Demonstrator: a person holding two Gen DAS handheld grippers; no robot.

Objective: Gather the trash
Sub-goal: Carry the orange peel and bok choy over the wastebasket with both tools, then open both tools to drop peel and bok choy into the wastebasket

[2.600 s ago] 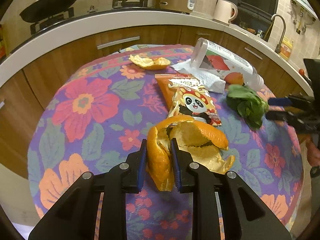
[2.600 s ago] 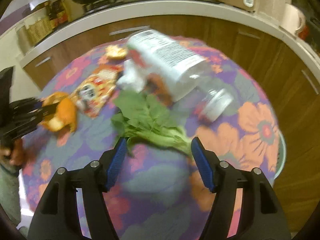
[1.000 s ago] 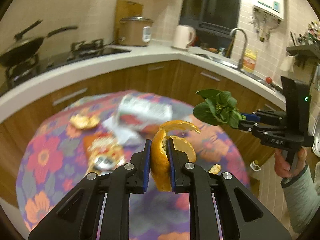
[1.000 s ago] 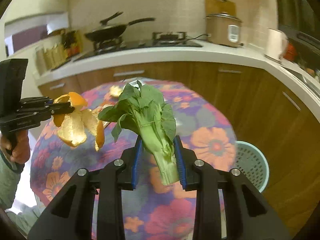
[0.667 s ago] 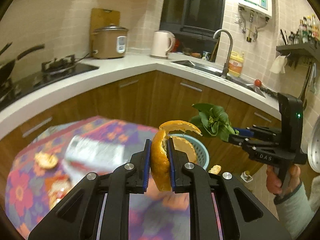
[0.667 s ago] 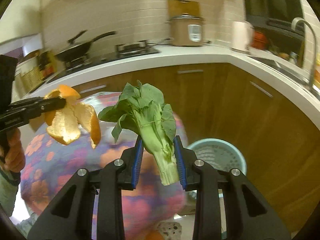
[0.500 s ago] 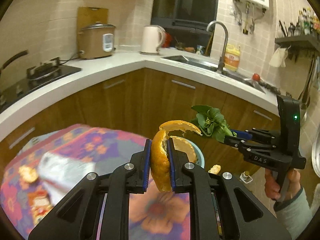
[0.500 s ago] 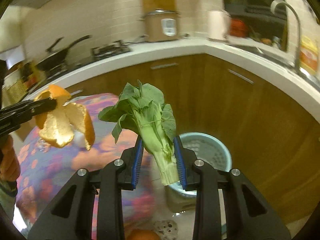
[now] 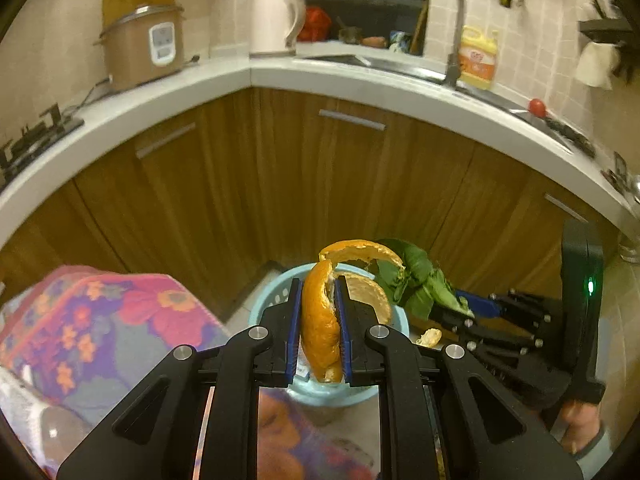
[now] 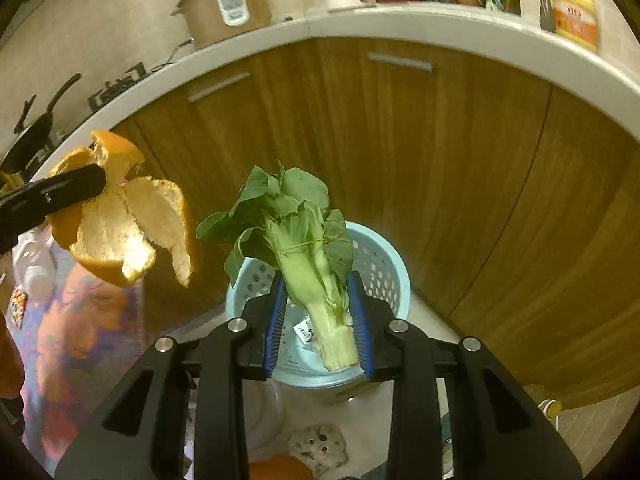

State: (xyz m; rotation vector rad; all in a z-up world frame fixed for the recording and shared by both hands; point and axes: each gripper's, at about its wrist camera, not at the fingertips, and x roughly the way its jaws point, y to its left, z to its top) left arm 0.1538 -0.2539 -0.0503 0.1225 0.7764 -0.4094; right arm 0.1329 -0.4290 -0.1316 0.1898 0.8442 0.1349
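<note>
Dim, warm indoor light; fisheye bends the counter [image 9: 360, 88] above the tongs; tablecloth [image 9: 100, 320] at their left smears with blur.

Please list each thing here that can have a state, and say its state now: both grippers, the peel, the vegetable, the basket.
left gripper: shut on the orange peel
orange peel: held in the air
right gripper: shut on the green vegetable
green vegetable: held by its stalk, leaves up
blue basket: upright on the floor, a scrap of paper inside
</note>
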